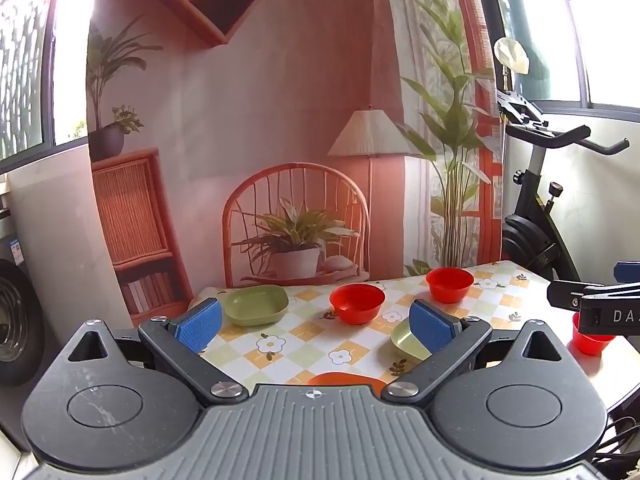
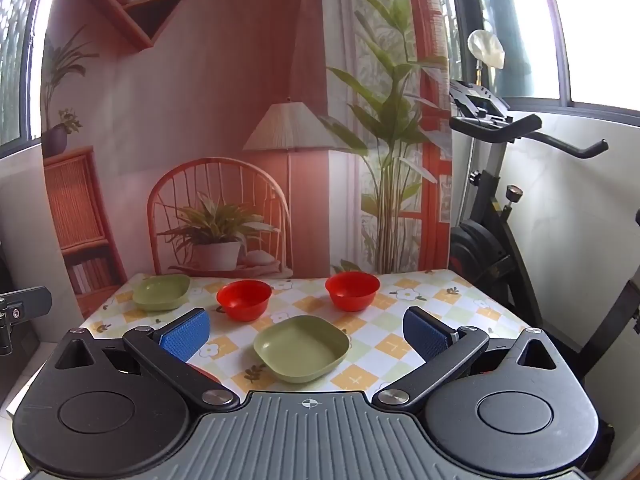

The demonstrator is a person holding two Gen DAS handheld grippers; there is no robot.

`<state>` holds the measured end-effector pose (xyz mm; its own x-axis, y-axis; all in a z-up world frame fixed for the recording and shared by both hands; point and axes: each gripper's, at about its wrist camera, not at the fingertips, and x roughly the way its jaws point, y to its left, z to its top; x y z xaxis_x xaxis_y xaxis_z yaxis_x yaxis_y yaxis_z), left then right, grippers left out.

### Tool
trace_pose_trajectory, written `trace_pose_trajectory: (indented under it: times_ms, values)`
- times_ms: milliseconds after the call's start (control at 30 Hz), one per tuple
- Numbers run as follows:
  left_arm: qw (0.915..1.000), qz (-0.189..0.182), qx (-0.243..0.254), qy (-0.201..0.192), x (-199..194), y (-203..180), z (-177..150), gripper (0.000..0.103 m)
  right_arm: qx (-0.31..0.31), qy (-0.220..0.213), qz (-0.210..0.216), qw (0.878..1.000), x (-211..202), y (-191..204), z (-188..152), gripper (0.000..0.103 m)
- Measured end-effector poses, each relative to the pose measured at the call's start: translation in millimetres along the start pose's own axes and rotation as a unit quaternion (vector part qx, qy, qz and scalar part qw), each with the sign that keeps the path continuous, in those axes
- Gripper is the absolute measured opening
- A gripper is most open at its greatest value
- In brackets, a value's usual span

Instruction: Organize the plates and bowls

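Note:
On the flower-checked tablecloth (image 2: 400, 320) stand two red bowls (image 2: 244, 299) (image 2: 353, 290), a green square plate (image 2: 162, 291) at the back left and a second green plate (image 2: 302, 348) near the front. My right gripper (image 2: 305, 334) hovers open over that near plate, with nothing between its blue pads. My left gripper (image 1: 316, 322) is open and empty above the table's left part. Its right finger hides part of the near green plate (image 1: 402, 340). An orange-red plate (image 1: 340, 378) peeks out below it. A third red bowl (image 1: 588, 340) sits at the right, under the other gripper's body.
A printed backdrop (image 2: 240, 120) hangs right behind the table's far edge. An exercise bike (image 2: 500, 200) stands close to the table's right side. A washing machine (image 1: 16, 320) is at the left, beyond the table's left edge.

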<state>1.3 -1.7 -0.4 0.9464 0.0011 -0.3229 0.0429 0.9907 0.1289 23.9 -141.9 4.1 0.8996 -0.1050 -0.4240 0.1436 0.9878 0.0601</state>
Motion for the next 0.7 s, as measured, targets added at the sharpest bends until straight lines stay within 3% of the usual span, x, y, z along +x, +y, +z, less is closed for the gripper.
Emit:
trace_pose_trajectory:
  times_ms: [700]
  values:
    - [1.0000, -0.001, 0.000, 0.001, 1.6, -0.4, -2.0, 0.101, 0.001, 0.000, 0.000, 1.000, 0.6, -1.3, -2.0, 0.103]
